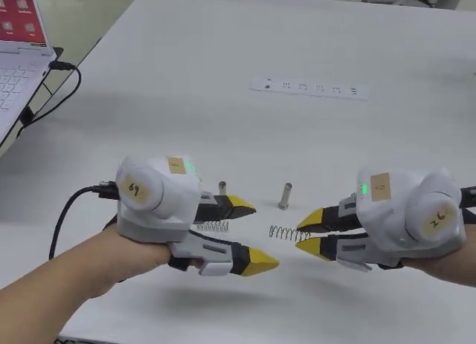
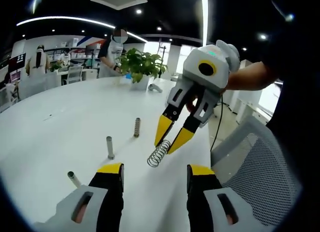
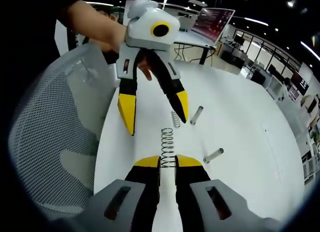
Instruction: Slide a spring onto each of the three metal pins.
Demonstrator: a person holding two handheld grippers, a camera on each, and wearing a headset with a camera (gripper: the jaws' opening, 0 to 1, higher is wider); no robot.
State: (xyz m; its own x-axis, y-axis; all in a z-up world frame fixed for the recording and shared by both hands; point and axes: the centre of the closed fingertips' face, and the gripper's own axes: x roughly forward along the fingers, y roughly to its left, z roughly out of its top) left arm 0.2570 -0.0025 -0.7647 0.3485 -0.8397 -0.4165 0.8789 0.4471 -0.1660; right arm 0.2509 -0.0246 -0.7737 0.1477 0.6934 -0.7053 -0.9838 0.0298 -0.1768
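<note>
Work sits at 6 o'clock of the surface (image 1: 223,99), between both hands; right tongs (image 1: 311,233) drawn narrow and pinching one end of a spring (image 1: 282,232) at the yellow tips; rest of the coil juts free toward 9 o'clock in the head view, long axis near level and in line with the jaws

Nearest pin (image 1: 285,195) stands upright at 12 o'clock from the coil's free end, near but apart; spring axis therefore lies roughly crosswise to pin axis; judgement: the coil has to be tipped upright and brought over the pin top before it can slide down; right tongs are the closer to this pin

Second pin (image 1: 222,186) at 10 o'clock from the held spring, just beside the upper jaw of the left tongs (image 1: 253,235); in the left gripper view a third pin (image 2: 136,127) stands farther off; its shank looks ribbed, perhaps a spring already on it, cannot tell

Left tongs spread wide, gripping nothing; a loose spring (image 1: 214,226) lies flat on the surface between its jaws, axis running 3 to 9 o'clock; contact with the jaws not clear

Likely risk: a thin coil held by one end may sag or flick off line at the pin top
</note>
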